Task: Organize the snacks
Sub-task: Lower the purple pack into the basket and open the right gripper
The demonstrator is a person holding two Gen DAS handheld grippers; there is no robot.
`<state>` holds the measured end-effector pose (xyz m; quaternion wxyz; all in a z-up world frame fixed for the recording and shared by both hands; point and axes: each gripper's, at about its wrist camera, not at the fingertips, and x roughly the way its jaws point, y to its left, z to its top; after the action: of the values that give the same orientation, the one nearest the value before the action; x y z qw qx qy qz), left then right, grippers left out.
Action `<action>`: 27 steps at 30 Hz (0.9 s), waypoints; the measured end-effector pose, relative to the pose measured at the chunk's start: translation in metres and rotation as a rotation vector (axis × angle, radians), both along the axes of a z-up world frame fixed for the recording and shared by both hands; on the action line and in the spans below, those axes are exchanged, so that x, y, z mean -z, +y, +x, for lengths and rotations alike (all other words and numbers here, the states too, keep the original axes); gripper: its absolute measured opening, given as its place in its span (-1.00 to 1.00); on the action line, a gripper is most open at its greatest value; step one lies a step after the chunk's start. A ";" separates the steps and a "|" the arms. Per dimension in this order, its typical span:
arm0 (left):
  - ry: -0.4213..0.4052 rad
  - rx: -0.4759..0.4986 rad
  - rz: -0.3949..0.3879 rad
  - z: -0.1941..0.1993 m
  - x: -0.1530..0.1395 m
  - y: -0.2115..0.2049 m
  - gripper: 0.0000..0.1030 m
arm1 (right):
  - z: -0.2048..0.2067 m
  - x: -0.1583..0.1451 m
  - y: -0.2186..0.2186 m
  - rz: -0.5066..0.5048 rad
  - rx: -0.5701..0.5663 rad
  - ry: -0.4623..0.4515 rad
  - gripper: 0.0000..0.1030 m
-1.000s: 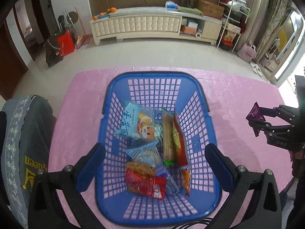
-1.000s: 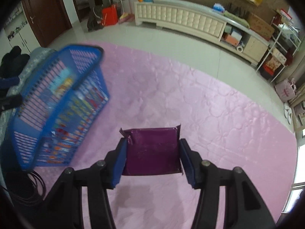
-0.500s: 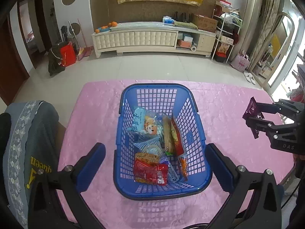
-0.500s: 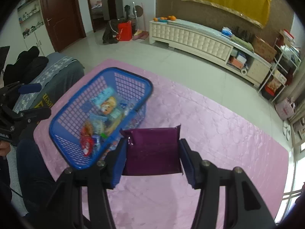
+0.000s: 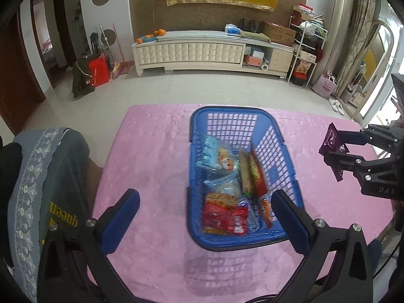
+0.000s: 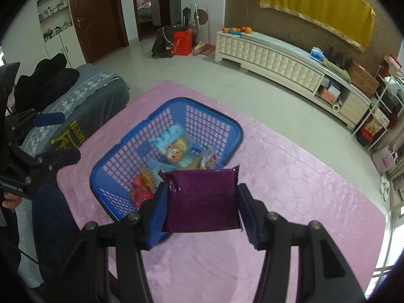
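A blue plastic basket (image 5: 227,109) stands on the pink table and holds several snack packets, among them a red one (image 5: 224,221) and a light blue cartoon one (image 5: 218,154). My left gripper (image 5: 204,197) hovers open above the basket's near end, gripping nothing. My right gripper (image 6: 202,192) is shut on a flat purple snack packet (image 6: 203,197), held in the air just short of the basket's (image 6: 121,151) near right rim. The left wrist view shows that packet (image 5: 330,141) to the right of the basket, level with its middle.
The pink cloth (image 5: 151,151) covers the table around the basket. A chair with a grey cover (image 5: 43,176) stands at the table's left edge. Tiled floor and a white cabinet (image 5: 202,50) lie beyond the far edge. A person's hand (image 6: 10,199) holds the left gripper.
Both grippers rose and drew back from the table. The right gripper carried the purple packet leftwards to the basket. In the left wrist view the basket shrank and shifted right.
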<state>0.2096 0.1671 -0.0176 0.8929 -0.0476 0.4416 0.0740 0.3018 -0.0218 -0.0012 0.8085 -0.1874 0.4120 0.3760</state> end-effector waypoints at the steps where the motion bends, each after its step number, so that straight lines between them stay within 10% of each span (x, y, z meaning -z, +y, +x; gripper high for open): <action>1: 0.000 -0.003 -0.002 -0.001 0.000 0.003 1.00 | -0.001 0.002 0.005 -0.001 -0.007 0.004 0.14; 27: 0.075 -0.045 -0.088 0.002 0.068 0.067 1.00 | -0.006 0.102 0.102 -0.226 -0.133 0.136 0.15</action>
<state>0.2118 0.2336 -0.0856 0.8708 -0.0938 0.4765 0.0761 0.2960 0.0805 -0.1030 0.7258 -0.2783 0.4921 0.3919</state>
